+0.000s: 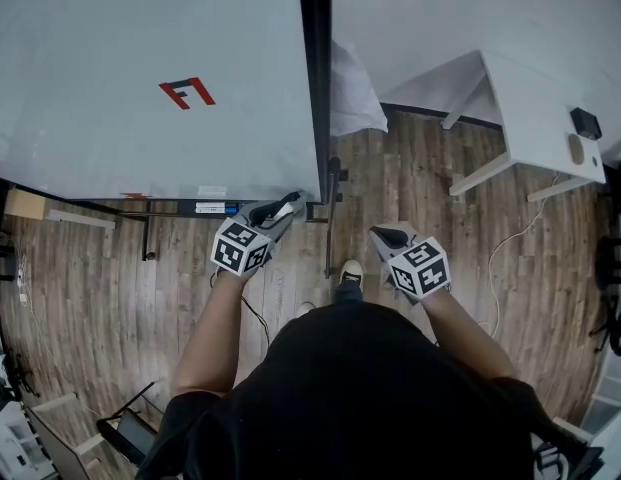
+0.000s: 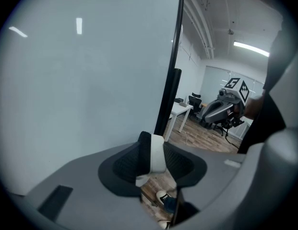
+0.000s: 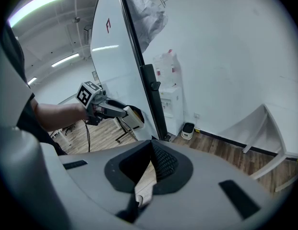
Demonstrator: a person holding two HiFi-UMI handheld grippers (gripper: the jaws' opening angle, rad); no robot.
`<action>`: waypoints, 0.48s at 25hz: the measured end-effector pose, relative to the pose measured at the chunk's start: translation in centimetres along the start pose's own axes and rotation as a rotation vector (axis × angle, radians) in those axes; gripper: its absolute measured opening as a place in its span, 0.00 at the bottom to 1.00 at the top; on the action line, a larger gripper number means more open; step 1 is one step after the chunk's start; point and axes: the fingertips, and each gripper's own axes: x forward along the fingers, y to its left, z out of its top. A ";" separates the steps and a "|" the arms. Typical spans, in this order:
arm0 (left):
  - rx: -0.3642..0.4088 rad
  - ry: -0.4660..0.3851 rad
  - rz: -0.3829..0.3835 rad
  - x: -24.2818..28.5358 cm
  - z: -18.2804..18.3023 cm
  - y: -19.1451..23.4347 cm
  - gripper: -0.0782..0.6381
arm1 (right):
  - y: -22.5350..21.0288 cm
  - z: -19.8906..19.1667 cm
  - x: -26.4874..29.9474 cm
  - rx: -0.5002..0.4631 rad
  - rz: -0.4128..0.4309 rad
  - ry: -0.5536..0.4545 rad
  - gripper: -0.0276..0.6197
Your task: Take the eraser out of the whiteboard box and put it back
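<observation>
The left gripper [image 1: 273,218] is closed on the eraser [image 1: 286,206]: its 2 jaws stand fairly wide apart with the white block and its dark felt face pressed between the pads. The eraser's long axis seems to run along the jaws, so its free end pokes out toward the lower right corner of the whiteboard [image 1: 140,78]. The box is hard to make out; it is probably the dark tray [image 1: 180,208] along the board's bottom edge, which lies just to the left of the eraser's tip. The return therefore looks like a short move leftward and in. The right gripper [image 1: 390,236] hangs well apart, beyond the board's black side post, its jaws together at the tips on nothing.
</observation>
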 end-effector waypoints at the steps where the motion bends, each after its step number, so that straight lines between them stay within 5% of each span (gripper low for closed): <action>1: -0.004 0.003 -0.001 0.2 -0.2 0.1 0.33 | -0.1 0.0 0.2 0.001 0.001 0.003 0.04; 12: -0.028 0.049 -0.014 2.3 -1.8 1.2 0.33 | -1.6 0.2 1.3 0.010 0.000 0.020 0.04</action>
